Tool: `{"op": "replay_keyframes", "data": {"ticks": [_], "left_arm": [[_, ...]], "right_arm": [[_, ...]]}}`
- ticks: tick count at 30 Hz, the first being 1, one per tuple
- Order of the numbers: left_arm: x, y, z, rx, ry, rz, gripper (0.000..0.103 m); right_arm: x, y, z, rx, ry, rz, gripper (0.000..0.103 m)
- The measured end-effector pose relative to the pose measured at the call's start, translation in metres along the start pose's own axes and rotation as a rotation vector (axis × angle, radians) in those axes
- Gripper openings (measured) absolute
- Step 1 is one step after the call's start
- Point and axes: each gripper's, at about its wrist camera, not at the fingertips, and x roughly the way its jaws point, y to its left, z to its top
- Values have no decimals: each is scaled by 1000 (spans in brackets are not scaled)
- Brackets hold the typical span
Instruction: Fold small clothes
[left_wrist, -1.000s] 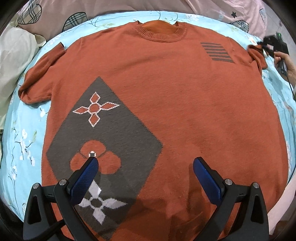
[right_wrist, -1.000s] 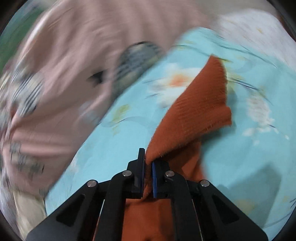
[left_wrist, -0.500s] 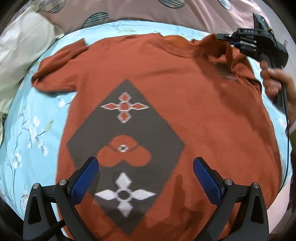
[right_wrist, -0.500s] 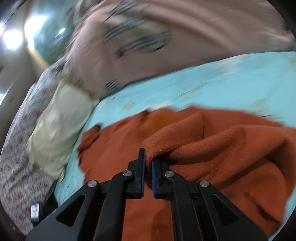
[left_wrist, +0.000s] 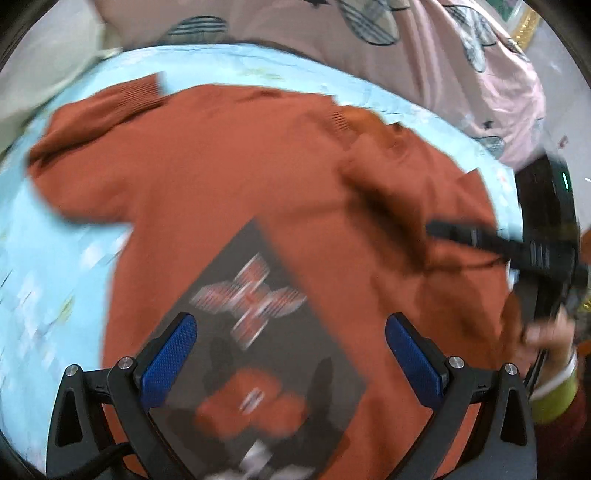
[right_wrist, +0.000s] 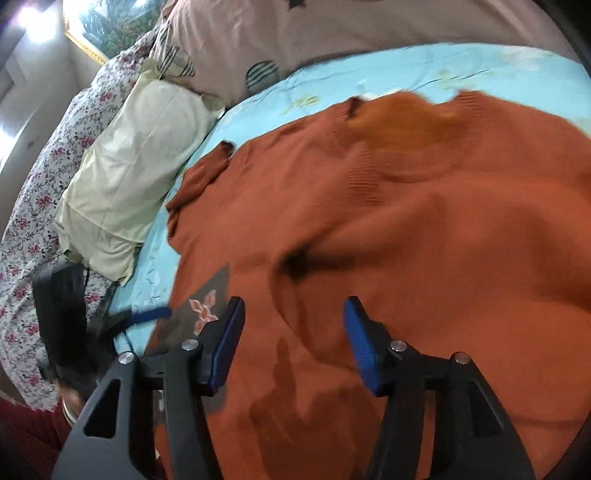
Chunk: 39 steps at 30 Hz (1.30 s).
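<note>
right gripper (right_wrist: 293, 341) had let go, jaws apart, empty, after pinching the sleeve half a sec back | sleeve now lay folded over the sweater (right_wrist: 406, 221) chest on the blue sheet (right_wrist: 369, 74), so first fold looked done | left gripper (left_wrist: 290, 360) gaped wide, hovering over the hem | only the right view showed the cream pillow (right_wrist: 136, 162)

Your left black two-finger gripper (left_wrist: 289, 360) has blue textured pads w/ silver screws on angular arms. The right black two-finger gripper (right_wrist: 293, 341) matches it (same blue pads). Your bare-skinned hand (left_wrist: 550, 338) wears a white bracelet, yellow-green cuff, dark red sleeve.
</note>
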Motion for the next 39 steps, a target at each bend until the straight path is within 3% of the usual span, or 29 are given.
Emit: {"op": "replay_keyframes", "data": {"ticks": [7, 10, 13, 17, 21, 25, 30, 31, 33, 34, 35, 37, 39], "left_arm": [[63, -57, 94, 116, 38, -64, 102], [93, -86, 104, 211, 99, 6, 98], [106, -91, 90, 277, 100, 132, 83], [96, -39, 72, 165, 66, 246, 82], [71, 10, 63, 8, 17, 136, 83], [75, 21, 76, -64, -3, 14, 86], [97, 27, 102, -144, -72, -100, 86], [97, 28, 105, -135, -83, -118, 81], [96, 22, 109, -85, -89, -155, 47], [99, 18, 112, -57, -72, -168, 3], [98, 18, 111, -47, -64, -169, 5], [81, 20, 106, -29, -123, -157, 6], [72, 28, 97, 0, -113, -155, 11]], "right_arm": [[-53, -25, -22, 72, -131, -100, 57], [-61, -34, -25, 105, -151, -98, 57], [-62, -40, -25, 135, -173, -82, 57], [-68, -40, -31, 145, -203, -56, 57], [-71, -37, -35, 155, -221, -51, 57], [-75, -40, -39, 183, -222, -66, 57], [-104, -53, -43, 226, -292, -128, 57], [-110, -57, -43, 239, -306, -138, 57], [-121, -66, -42, 271, -331, -159, 57], [-125, -70, -42, 286, -340, -165, 57], [-129, -74, -42, 302, -351, -169, 57], [-135, -78, -44, 319, -372, -172, 57], [-141, -81, -45, 325, -391, -175, 57]]}}
